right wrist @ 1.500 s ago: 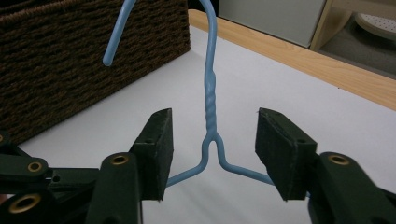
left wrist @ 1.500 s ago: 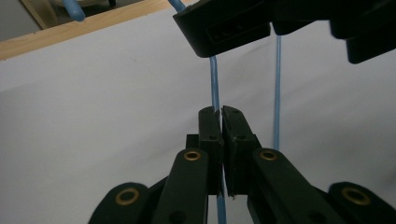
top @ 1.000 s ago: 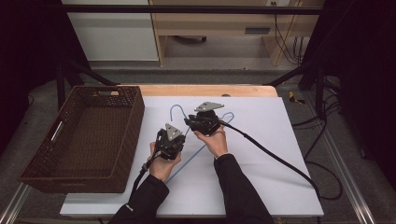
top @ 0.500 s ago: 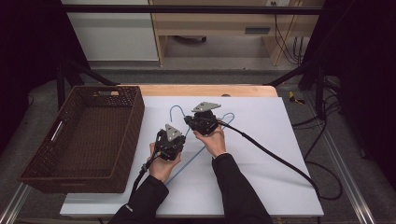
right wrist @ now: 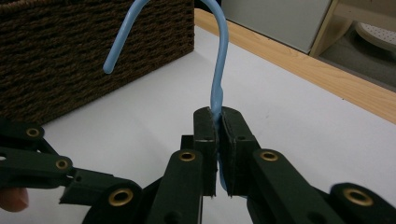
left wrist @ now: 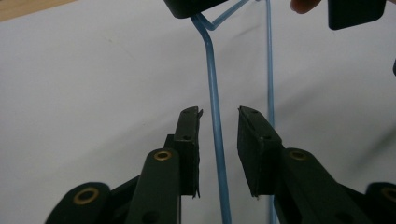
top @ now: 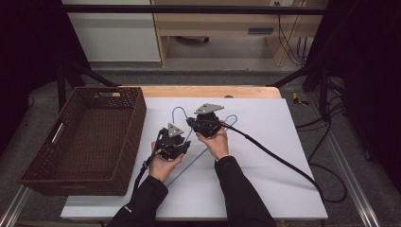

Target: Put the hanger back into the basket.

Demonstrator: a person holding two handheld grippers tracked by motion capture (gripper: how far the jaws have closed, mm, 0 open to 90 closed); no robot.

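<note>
A light-blue wire hanger (top: pixel 176 111) lies on the white table (top: pixel 265 142), its hook toward the basket. My right gripper (top: pixel 190 122) is shut on the hanger's neck just below the hook (right wrist: pixel 223 42); in the right gripper view (right wrist: pixel 218 114) the pads pinch the wire. My left gripper (top: pixel 185 141) sits just below it, pointing toward it. Its jaws have just been opening: in the left gripper view (left wrist: pixel 218 116) one wire arm of the hanger (left wrist: pixel 212 70) runs between the parted pads, which stand clear of it.
A dark brown wicker basket (top: pixel 137 113) stands on the table's left part, close to the hook (right wrist: pixel 70 46). A wooden strip (top: pixel 213 91) borders the far edge. The right gripper's black cable (top: pixel 283 161) trails across the table's right half.
</note>
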